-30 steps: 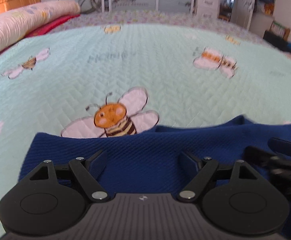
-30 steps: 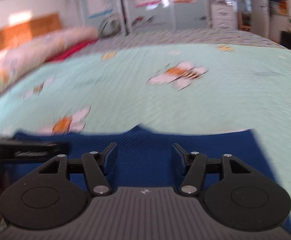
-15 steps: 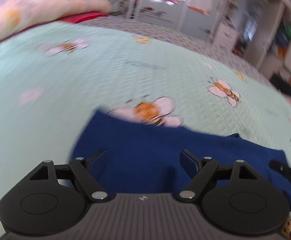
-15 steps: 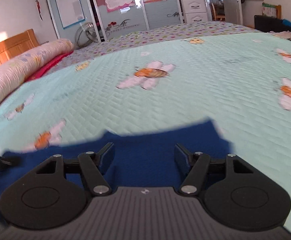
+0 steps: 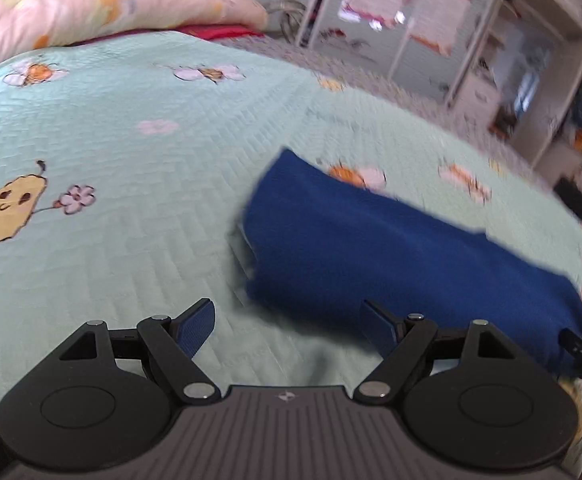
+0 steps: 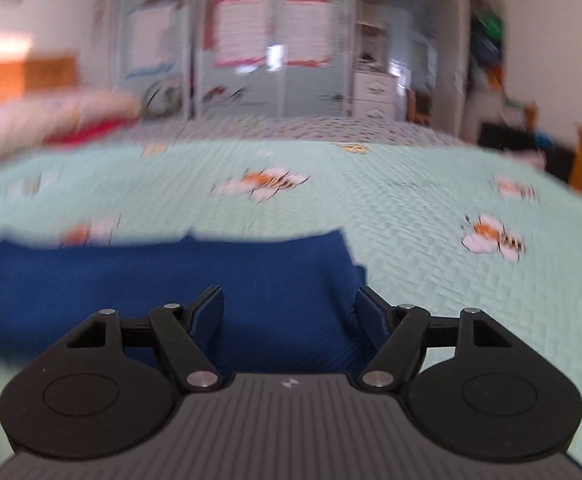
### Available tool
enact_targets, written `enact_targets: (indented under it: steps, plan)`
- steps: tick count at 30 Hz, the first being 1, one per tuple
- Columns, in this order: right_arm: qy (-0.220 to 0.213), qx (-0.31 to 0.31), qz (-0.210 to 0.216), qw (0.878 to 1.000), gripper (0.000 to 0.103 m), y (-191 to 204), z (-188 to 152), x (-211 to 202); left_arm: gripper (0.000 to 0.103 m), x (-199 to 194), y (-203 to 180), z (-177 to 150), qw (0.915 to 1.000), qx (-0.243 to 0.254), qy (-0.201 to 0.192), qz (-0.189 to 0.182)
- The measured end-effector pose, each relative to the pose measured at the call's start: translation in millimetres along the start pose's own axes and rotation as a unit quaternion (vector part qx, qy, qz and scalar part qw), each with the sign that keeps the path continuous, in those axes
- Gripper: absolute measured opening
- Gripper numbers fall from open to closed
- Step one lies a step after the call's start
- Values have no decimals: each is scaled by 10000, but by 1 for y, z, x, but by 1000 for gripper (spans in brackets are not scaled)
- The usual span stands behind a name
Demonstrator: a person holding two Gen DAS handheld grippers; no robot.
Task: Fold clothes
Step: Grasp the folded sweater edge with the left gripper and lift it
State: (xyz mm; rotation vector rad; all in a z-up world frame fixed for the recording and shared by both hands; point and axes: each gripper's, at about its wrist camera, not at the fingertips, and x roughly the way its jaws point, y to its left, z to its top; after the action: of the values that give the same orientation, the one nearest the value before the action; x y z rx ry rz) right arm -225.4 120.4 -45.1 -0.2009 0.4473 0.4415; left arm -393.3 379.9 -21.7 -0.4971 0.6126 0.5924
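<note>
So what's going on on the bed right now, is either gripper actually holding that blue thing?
Neither one holds it. The folded blue garment lies flat on the mint bee-print quilt. The left gripper is open over bare quilt, just beside the garment's left end. The right gripper hangs over the garment's right end; its jaws have just been opening, with cloth below them but not pinched. Both views are blurred.

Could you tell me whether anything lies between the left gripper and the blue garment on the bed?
Nothing visible does. The left gripper has open, empty jaws over bare quilt, and the blue garment lies just ahead and to its right, unobstructed.
</note>
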Motion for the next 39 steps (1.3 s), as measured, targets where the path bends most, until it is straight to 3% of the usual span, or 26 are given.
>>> enact_targets:
  steps: [5,7,12,14,15,17,20,24,29,34,36,37,39]
  plan:
    - [383,69,-133,9992,72,-13,-5,1,83,-4,9,-9,9999,-76,46,-90]
    - [156,54,-268,9995,72,-8,-1,-16,83,-3,10,-10,9998,-139,27,-110]
    - [-610,-396,269,9970,72,25,7,-37,83,-4,6,-11,9996,-120,-5,-241]
    - [-422,-677,415,9960,71,35,3,-23,83,-3,6,-11,9996,-108,11,-273]
    - [-206,-782,243,9964,70,37,1,-12,83,-3,8,-11,9994,-145,34,-299]
    - [229,-506,-145,9983,70,20,-5,6,83,-2,14,-9,9986,-333,67,-400]
    - [215,532,-40,9983,70,-21,-1,0,86,2,22,-4,9948,-823,127,-591]
    - [-222,751,13,9969,71,-20,11,-24,91,15,36,4,9761,-1958,202,-918]
    - [-368,481,440,9972,72,13,32,-40,91,32,39,13,9528,-2772,304,-1199]
    - [-617,243,682,9955,74,47,64,-63,91,52,46,11,9110,-3697,354,-1792]
    - [-682,192,713,9949,79,60,77,-70,91,55,51,12,9017,-3848,288,-1949]
    - [-689,182,728,9948,79,65,82,-70,90,55,52,11,9000,-3851,246,-2025]
    - [-652,137,805,9945,79,77,93,-69,78,55,51,11,9081,-3652,177,-2042]
